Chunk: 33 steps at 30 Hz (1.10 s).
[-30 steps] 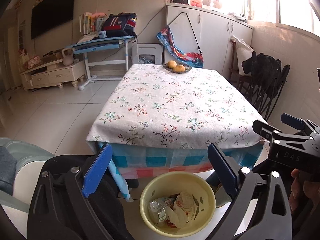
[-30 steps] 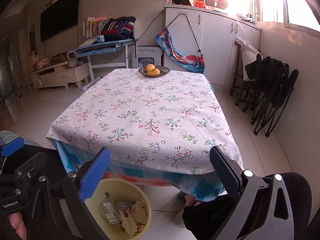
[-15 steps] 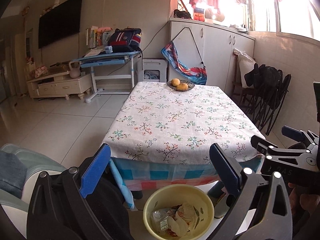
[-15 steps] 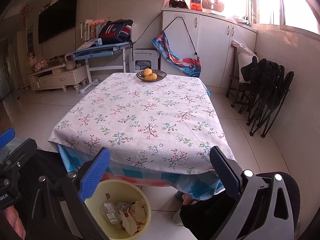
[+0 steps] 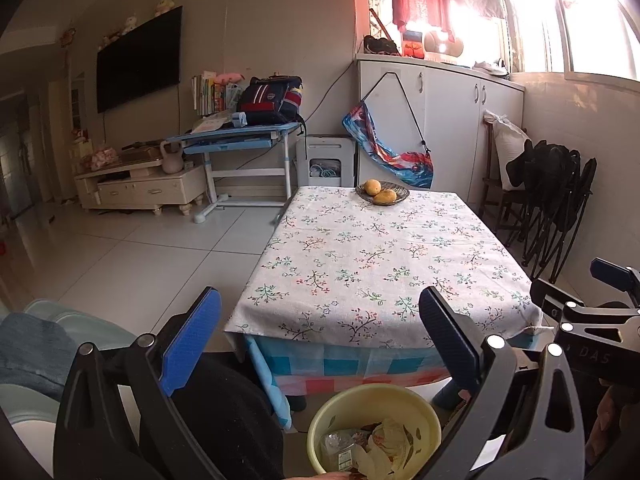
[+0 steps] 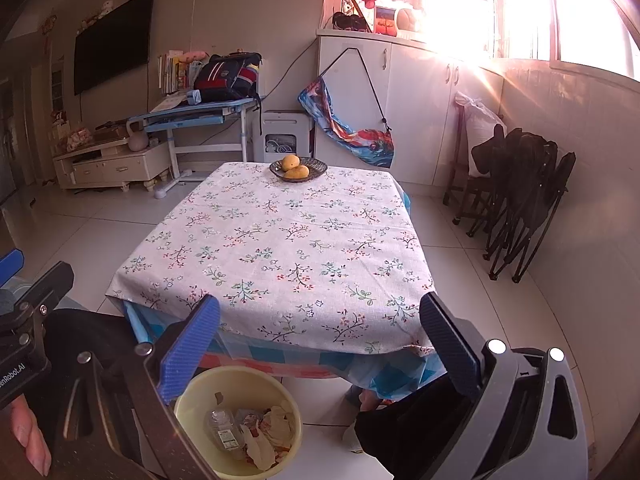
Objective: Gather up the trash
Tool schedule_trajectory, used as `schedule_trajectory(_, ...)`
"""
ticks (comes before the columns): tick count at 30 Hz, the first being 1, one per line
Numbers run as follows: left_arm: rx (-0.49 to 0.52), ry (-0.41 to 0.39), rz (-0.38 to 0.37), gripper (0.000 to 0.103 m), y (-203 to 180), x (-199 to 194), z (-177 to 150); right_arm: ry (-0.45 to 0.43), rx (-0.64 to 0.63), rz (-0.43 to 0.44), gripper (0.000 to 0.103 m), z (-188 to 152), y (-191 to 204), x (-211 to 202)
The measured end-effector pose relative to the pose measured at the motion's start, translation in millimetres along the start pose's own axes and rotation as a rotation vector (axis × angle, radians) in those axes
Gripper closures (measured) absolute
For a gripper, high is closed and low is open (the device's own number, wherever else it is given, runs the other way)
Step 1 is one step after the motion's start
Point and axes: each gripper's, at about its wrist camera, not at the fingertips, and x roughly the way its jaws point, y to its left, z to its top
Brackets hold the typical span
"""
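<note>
A yellow bin [image 5: 374,428] [image 6: 236,420] stands on the floor by the table's near edge, holding crumpled wrappers [image 5: 384,446] [image 6: 268,436] and a crushed clear bottle [image 6: 222,428]. My left gripper [image 5: 320,344] is open and empty, raised above the bin and aimed across the table. My right gripper [image 6: 320,344] is likewise open and empty, with the bin low on its left. Each gripper's frame shows at the edge of the other's view. The floral tablecloth [image 5: 376,264] [image 6: 288,248] carries only a plate of yellow fruit [image 5: 382,192] [image 6: 298,169] at its far end.
Folded black chairs [image 5: 552,208] [image 6: 520,200] lean on the right wall. White cabinets [image 5: 440,120], a blue desk [image 5: 240,140] and a TV stand [image 5: 140,188] line the back. The person's dark-clad legs [image 5: 224,412] sit below the grippers. Tiled floor [image 5: 132,264] lies left.
Both grippers have tilted upward and drawn back a little, so the bin sits lower in each view and more of the room shows. Both stayed open.
</note>
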Motion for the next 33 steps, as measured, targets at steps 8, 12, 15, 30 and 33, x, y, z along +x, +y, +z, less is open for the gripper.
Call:
schedule_trajectory(8,0.008,-0.027,0.014,0.007,-1.5,-10.3,5.2,-0.009,0.007,0.010,0.007,3.4,1.0,-6.7)
schedule_trajectory(12,0.010,-0.035,0.020,0.007,-2.2,-13.0,7.1,-0.010,0.005,0.015,0.007,4.0,2.2,-8.5)
schedule_trajectory(15,0.012,-0.039,0.023,0.007,-2.6,-14.9,7.4,-0.015,0.003,0.018,0.007,4.9,2.7,-10.1)
schedule_trajectory(30,0.004,-0.061,0.030,0.007,-3.1,-23.4,14.0,-0.035,-0.001,0.034,0.007,7.9,6.4,-19.4)
schedule_trajectory(33,0.005,-0.063,0.032,0.007,-3.5,-24.1,14.5,-0.036,0.000,0.038,0.007,8.7,6.6,-20.4)
